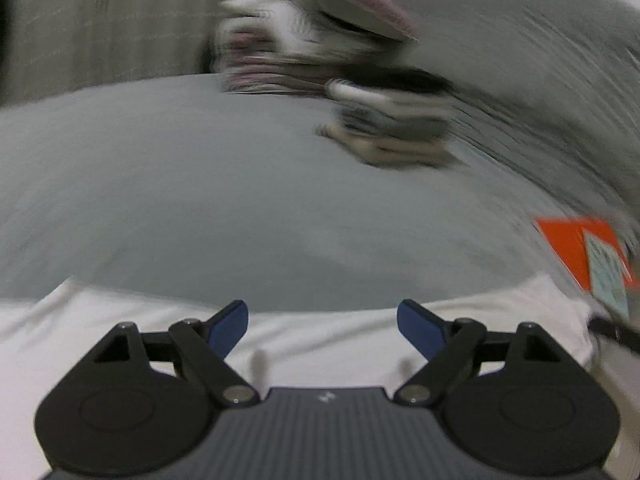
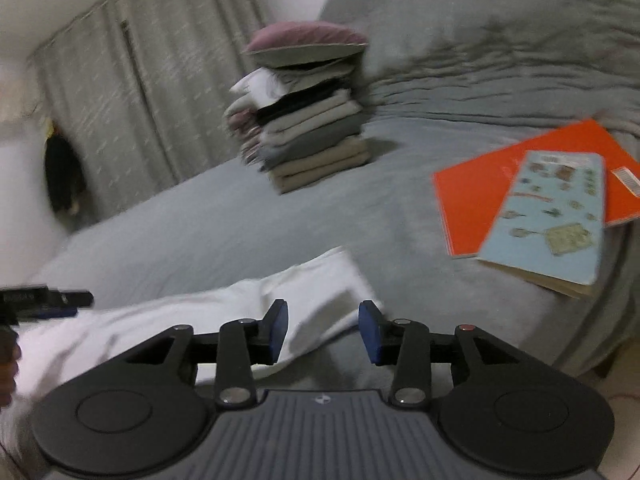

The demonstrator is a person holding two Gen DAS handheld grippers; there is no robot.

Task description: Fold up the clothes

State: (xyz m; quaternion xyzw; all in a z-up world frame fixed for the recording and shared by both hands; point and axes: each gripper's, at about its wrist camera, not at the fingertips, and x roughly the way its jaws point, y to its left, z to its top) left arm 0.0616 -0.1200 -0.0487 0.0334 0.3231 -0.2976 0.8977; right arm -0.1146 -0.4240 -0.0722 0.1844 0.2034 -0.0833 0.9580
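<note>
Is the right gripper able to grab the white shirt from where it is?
Probably yes. The right gripper is open, the white shirt lies just past its fingers on the bed, and nothing sits between them.

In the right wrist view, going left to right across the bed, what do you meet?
White garment → stack of folded clothes → orange book → blue booklet.

A home bedroom: a bed point(image 2: 224, 216) under a grey sheet, a rumpled grey duvet point(image 2: 500, 40) toward its far side, long pale curtains point(image 2: 132, 92) beyond it, and a stack of folded clothes point(image 2: 316, 140) topped by a cushion point(image 2: 304, 40).
</note>
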